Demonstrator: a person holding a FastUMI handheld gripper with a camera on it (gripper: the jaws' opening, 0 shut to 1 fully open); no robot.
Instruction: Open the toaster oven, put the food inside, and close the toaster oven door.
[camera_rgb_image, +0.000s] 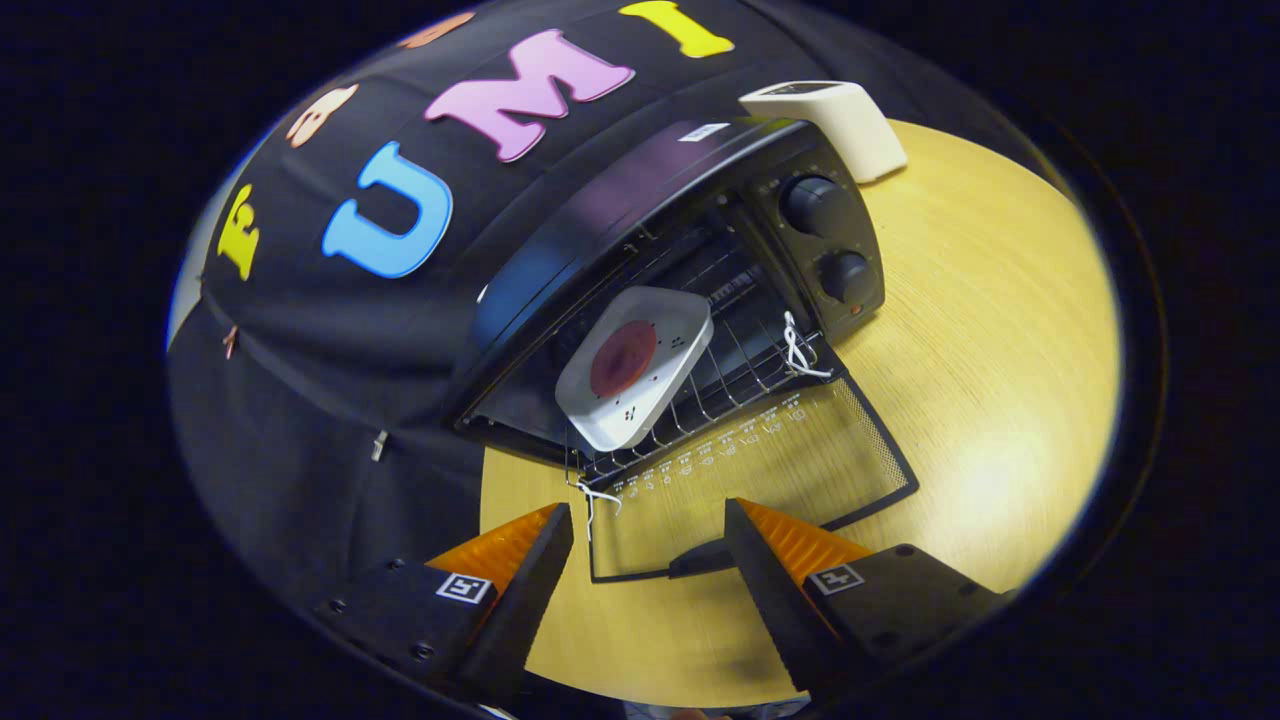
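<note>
A black toaster oven (650, 190) stands on a round wooden table (1000, 350), its glass door (760, 470) folded down flat toward me. A white square plate (610, 400) carrying a dark red round slice of food (623, 358) rests on the pulled-out wire rack (740, 380) in the oven's mouth. My gripper (650, 520) is open with nothing between its fingers, hovering above the lowered door. The door's handle (705, 558) lies just ahead of and between the fingers.
Two black knobs (830, 235) sit on the oven's right panel. A white box-shaped device (840, 120) stands behind the oven on the table. White cords (800, 350) are tied to the rack's corners. Black cloth wall rises behind and to the left.
</note>
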